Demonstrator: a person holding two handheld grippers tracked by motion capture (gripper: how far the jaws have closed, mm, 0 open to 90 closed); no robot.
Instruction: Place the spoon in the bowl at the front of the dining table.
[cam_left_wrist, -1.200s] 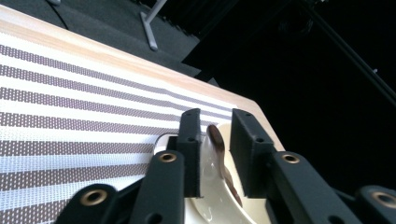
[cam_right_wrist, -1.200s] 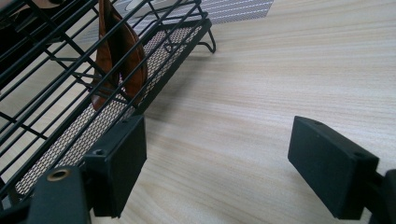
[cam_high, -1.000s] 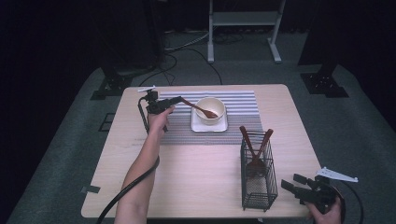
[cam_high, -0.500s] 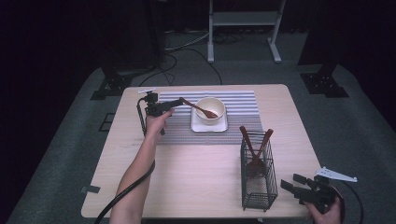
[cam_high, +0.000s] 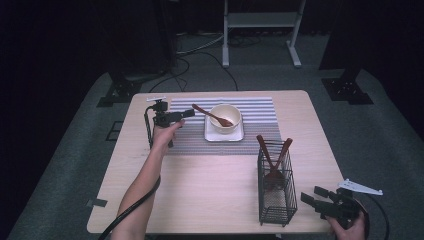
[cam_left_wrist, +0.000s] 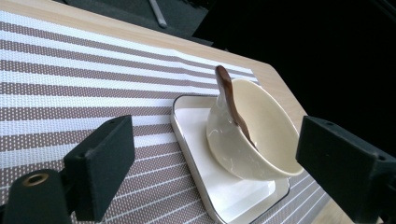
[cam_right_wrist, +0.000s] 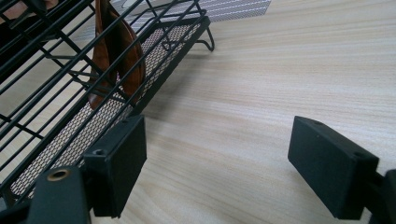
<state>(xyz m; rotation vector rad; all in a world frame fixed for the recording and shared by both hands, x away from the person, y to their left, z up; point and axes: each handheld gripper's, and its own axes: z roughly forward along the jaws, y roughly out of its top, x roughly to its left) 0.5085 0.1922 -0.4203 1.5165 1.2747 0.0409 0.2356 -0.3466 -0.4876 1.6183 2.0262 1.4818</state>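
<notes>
Standing wide apart, the jaws of the left gripper (cam_high: 184, 115) are seen to have just been opening, with nothing pressed between their pads. In the high view this gripper is held over the left end of the striped placemat (cam_high: 252, 107), just beside the free end of the wooden spoon (cam_high: 212, 115), which is not touched. The spoon is found resting in the cream bowl (cam_high: 226, 118), its handle leaning over the rim toward the left gripper. The bowl is set on a white square tray (cam_high: 224, 134) that lies on the placemat. In the left gripper view the bowl (cam_left_wrist: 254, 135) and the spoon (cam_left_wrist: 229, 100) are framed in the gap between the two black pads, farther off.

The right gripper (cam_high: 314, 199) is held at the near right corner of the table (cam_high: 200, 185), its jaws also spread and empty over bare wood. Just beside it a black wire basket (cam_high: 274, 185) is seen, in which more wooden utensils (cam_high: 272, 155) are stood upright.
</notes>
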